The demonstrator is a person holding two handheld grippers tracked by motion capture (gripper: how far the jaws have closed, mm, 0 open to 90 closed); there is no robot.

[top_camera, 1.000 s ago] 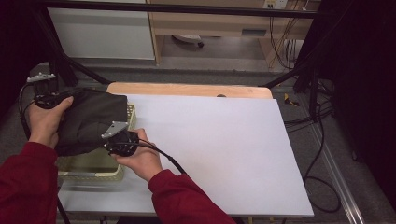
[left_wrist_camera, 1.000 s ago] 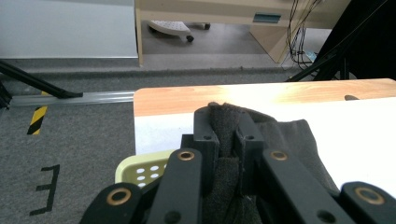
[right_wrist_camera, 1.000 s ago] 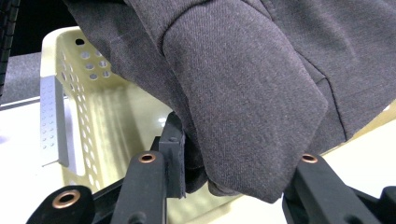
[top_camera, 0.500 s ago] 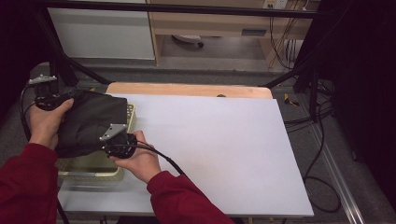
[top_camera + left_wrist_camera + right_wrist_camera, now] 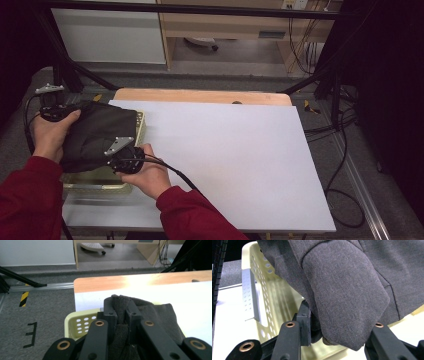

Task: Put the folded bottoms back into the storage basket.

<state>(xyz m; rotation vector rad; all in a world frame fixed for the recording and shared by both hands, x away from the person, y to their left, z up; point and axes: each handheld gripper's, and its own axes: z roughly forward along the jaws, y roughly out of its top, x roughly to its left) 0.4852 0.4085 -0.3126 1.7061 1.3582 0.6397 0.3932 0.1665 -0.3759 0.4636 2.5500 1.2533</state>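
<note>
A dark grey garment (image 5: pixel 97 134) hangs bunched over a pale yellow perforated basket (image 5: pixel 102 187) at the table's left edge. My left gripper (image 5: pixel 55 111) holds the garment's far left side. In the left gripper view its jaws are shut on a fold of the dark cloth (image 5: pixel 122 305), with the basket's rim (image 5: pixel 80 322) below. My right gripper (image 5: pixel 120 159) grips the garment's near right side. In the right gripper view a thick fold of the garment (image 5: pixel 347 292) sits between the jaws and hides the right one; the basket's inside wall (image 5: pixel 269 297) lies behind.
A white sheet (image 5: pixel 225 155) covers the wooden table (image 5: pixel 200 95), stretching right of the basket. Black frame posts (image 5: pixel 65 75) stand behind the left hand. Cables (image 5: pixel 340 130) trail on the floor to the right. A red sleeve (image 5: pixel 30 200) comes in at bottom left.
Both grippers and the garment have shifted a little toward the person, and the cloth has sunk lower over the basket. Both grips on the cloth are unchanged.
</note>
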